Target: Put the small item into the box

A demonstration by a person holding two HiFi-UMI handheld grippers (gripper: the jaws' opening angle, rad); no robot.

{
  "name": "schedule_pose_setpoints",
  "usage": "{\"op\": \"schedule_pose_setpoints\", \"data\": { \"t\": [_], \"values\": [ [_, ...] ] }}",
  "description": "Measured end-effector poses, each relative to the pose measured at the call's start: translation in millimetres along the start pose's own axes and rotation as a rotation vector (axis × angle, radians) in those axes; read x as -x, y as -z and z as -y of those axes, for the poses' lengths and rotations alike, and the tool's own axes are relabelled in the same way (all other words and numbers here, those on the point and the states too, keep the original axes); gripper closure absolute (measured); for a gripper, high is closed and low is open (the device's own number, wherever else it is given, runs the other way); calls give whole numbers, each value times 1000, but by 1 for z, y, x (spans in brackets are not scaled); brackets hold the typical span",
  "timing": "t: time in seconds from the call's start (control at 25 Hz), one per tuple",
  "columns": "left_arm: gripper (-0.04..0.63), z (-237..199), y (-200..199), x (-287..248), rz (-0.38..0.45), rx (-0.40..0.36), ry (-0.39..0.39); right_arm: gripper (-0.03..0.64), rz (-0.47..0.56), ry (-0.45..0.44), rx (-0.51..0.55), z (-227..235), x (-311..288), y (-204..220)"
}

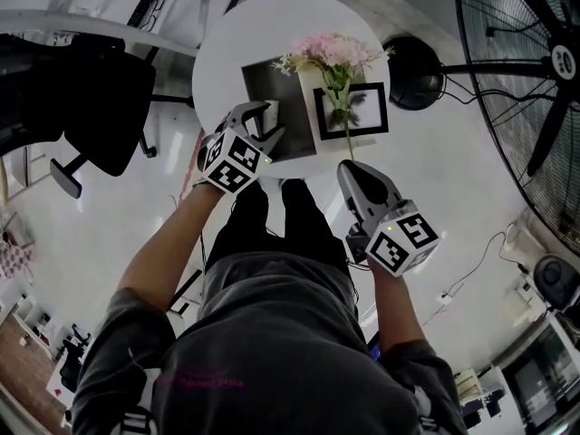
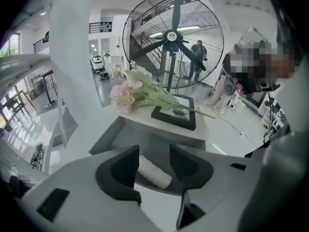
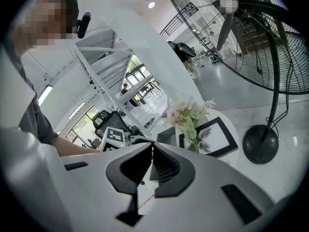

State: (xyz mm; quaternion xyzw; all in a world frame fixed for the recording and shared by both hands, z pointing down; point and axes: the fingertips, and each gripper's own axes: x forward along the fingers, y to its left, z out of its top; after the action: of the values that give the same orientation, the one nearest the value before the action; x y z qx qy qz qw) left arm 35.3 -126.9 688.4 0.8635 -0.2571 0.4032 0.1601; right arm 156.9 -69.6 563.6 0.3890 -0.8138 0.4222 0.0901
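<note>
Box (image 1: 265, 87) on round white table (image 1: 227, 39), fan (image 1: 530, 89) nearby.

No readable text anywhere. Left cube (image 1: 234, 163) and right cube (image 1: 403, 241) carry black-and-white square marker patterns only, with no letters or digits. There is faint pink print on the shirt (image 1: 204, 383) (too blurred to read). The fan (image 1: 564, 62) has a hub badge with a mark, too small to make out.

Round white table (image 1: 227, 34): box (image 1: 263, 84), frame (image 1: 381, 109)
</note>
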Motion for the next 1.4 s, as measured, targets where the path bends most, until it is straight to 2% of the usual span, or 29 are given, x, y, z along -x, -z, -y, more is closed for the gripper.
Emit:
{"op": "schedule_pose_setpoints", "data": {
  "t": [0.4, 0.84, 1.4],
  "values": [
    [400, -4, -37, 55, 122, 15, -41, 594, 73, 7, 19, -15, 5, -24],
    [472, -10, -85, 131, 276, 0, -80, 594, 135, 2, 57, -46, 3, -49],
    [545, -20, -117, 210, 423, -19, -81, 594, 211, 27, 119, -84, 4, -80]
  ]
}}
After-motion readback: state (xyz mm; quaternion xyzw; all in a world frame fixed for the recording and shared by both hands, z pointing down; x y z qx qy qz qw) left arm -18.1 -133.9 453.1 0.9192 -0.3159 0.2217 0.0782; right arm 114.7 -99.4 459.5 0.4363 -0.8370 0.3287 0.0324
